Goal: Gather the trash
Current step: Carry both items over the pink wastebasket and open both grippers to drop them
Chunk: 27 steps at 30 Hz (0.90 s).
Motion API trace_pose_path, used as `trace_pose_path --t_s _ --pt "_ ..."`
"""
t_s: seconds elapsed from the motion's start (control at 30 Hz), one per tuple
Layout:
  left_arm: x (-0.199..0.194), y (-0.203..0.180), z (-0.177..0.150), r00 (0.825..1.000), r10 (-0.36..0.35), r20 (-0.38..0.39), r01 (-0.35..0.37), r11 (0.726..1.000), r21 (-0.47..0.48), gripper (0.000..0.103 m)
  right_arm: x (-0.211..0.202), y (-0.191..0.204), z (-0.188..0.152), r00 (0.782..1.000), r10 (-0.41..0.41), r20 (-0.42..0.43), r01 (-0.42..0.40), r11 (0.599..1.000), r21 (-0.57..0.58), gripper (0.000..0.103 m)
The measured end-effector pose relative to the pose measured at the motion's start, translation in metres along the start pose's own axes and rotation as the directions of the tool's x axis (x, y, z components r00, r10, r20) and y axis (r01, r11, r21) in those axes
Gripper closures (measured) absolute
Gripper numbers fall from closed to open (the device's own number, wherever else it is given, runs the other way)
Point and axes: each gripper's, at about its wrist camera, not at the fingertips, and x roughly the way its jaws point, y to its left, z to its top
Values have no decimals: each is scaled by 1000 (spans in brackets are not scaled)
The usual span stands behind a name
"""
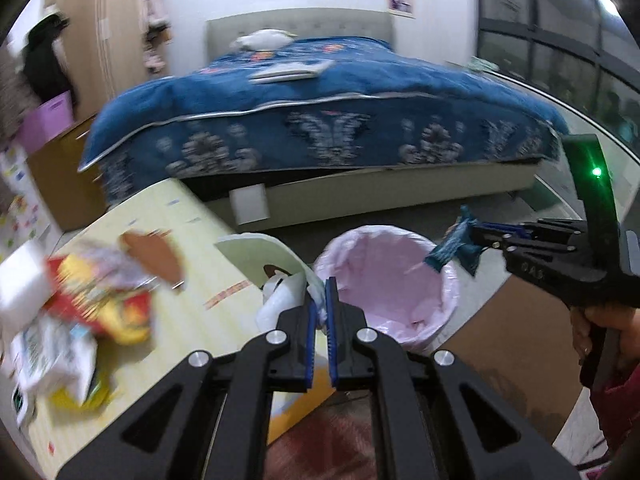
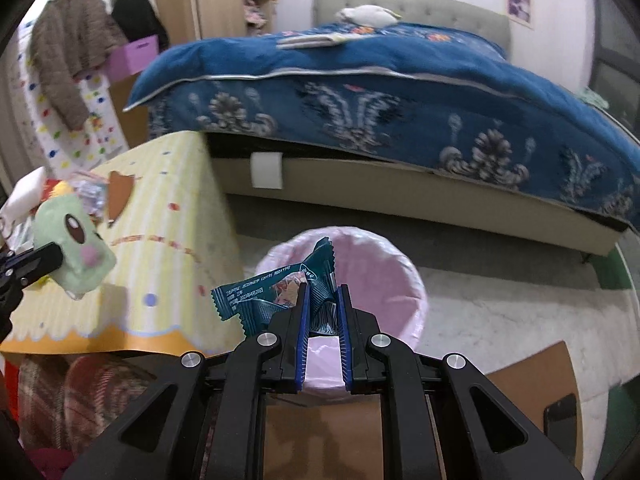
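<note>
Left wrist view: our left gripper (image 1: 320,300), jaws closed on a pale green cartoon-printed wrapper (image 1: 276,264), beside the pink-lined round bin (image 1: 432,320).

Right wrist view: our right gripper (image 2: 322,308), jaws pinching a teal foil snack wrapper (image 2: 272,296) above the bin; we should release once centred over its mouth.

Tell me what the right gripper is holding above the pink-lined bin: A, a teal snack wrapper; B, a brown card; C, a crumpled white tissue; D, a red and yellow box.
A: the right gripper has its jaws shut on a teal snack wrapper, held over the pink-lined bin.
</note>
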Motion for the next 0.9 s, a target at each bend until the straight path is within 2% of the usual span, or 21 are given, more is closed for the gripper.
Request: trace_pose_path --t_s 0.17,0.4,0.53,0.63,0.8,0.9 --pt "47 -32 21 997 -75 -24 77 993 92 100 17 -21 -2 999 -33 -19 34 998 43 89" --pt "100 -52 35 984 -166 -71 173 978 114 100 50 -41 -2 997 -55 -62 60 996 68 89" --pt "128 -62 40 977 -181 -114 195 972 132 99 74 -46 -4 994 -58 -93 64 996 66 85" --pt "144 -63 42 972 -185 -142 202 972 118 93 90 -50 -6 992 -54 -118 63 996 66 83" --pt "152 -57 48 968 -203 -147 216 973 77 65 109 -55 -10 987 -58 -152 67 996 55 71" --pt "143 -49 51 969 -208 -132 216 975 53 62 109 -57 -11 985 -61 -162 72 995 65 69"
